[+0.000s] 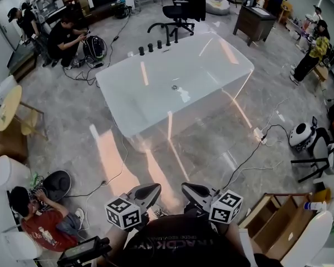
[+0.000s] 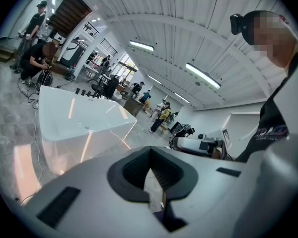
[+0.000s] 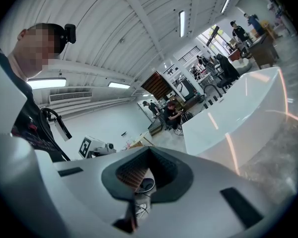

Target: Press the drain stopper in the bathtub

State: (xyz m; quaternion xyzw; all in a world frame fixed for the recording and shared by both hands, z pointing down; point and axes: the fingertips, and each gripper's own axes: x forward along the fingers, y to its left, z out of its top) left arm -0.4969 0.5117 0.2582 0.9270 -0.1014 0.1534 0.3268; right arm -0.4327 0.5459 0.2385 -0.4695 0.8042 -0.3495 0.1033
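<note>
the drain stopper (image 1: 175, 87) is sitting as a small round spot in the floor of the bathtub (image 1: 133, 93), roughly at the middle of the basin and well apart from us. a row of black fittings (image 1: 150, 48) is lining the far rim. we are standing back on the glossy floor and holding both tools low against our body. the left gripper (image 1: 150, 191) is showing its pads pressed together with nothing between them, and the right gripper (image 1: 190, 189) is doing the same, so both are closed and empty. neither is near the tub, so the approach is not yet begun.

we are judging the risks from here. a cable (image 1: 250, 154) is trailing across the floor to the right of the tub, and stepping that way could catch a foot. the stopper is lying low inside the basin, so we will be leaning over the rim, and a jaw tip landing off-centre could slide off the smooth cap or skid on the tub floor.
</note>
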